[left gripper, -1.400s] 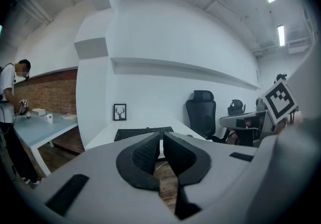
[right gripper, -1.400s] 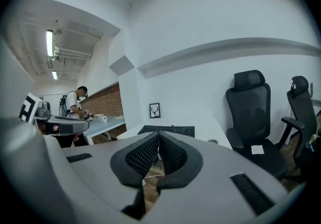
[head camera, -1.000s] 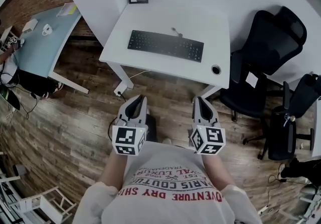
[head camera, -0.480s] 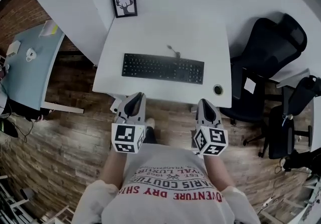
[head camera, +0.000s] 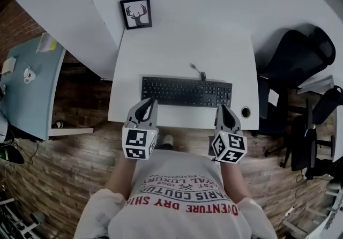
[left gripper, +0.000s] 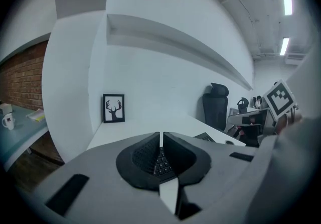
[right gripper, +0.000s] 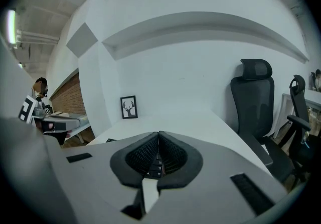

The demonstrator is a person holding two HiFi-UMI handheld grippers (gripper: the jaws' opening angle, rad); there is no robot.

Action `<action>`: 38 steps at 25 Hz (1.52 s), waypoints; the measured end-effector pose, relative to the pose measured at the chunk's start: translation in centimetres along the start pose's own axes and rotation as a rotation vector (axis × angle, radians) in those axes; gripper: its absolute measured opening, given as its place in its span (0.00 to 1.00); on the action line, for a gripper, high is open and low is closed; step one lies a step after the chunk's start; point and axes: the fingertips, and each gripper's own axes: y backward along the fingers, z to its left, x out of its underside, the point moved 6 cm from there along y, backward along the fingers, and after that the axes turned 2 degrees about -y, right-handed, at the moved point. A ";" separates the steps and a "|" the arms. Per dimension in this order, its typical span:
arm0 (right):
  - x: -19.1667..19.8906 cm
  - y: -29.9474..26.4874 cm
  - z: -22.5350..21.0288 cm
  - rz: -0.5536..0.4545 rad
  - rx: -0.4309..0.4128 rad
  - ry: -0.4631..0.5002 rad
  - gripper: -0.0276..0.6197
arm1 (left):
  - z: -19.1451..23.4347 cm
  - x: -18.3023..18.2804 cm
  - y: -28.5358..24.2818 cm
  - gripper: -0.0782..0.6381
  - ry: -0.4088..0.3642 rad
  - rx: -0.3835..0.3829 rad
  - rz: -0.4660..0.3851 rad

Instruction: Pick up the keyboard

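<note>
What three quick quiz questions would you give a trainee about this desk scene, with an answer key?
1. True or false: the keyboard is already lifted off the white desk.
2. What stands at the desk's far left corner? A) a framed deer picture B) a lamp C) a monitor
3. Fill in: the left gripper and right gripper are both ____ (open or shut).

Key: 1 false, it lies flat on the desk. 2 A. 3 shut, with nothing held, one near each end of the keyboard's near edge.
</note>
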 end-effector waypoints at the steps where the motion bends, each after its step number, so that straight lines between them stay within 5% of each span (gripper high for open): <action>1: 0.0 -0.7 0.1 0.007 0.003 -0.003 0.08 | 0.5 0.0 -0.5 0.16 0.003 0.012 0.000; 11: 1.3 -4.4 -1.7 0.132 -0.049 -0.041 0.08 | 2.5 2.3 -3.5 0.16 0.049 0.052 0.074; 22: 4.0 -8.8 -6.7 0.305 -0.136 -0.069 0.09 | 5.8 6.8 -6.3 0.17 0.185 -0.009 0.226; 24: 4.6 -9.3 -8.0 0.332 -0.145 -0.082 0.23 | 6.5 7.6 -7.1 0.34 0.201 -0.014 0.266; 30: 6.1 -11.0 -11.8 0.410 -0.139 -0.056 0.41 | 8.6 9.0 -8.9 0.44 0.230 -0.035 0.332; 38: 8.1 -13.4 -15.2 0.510 -0.136 -0.136 0.43 | 10.0 11.0 -11.6 0.50 0.348 -0.018 0.400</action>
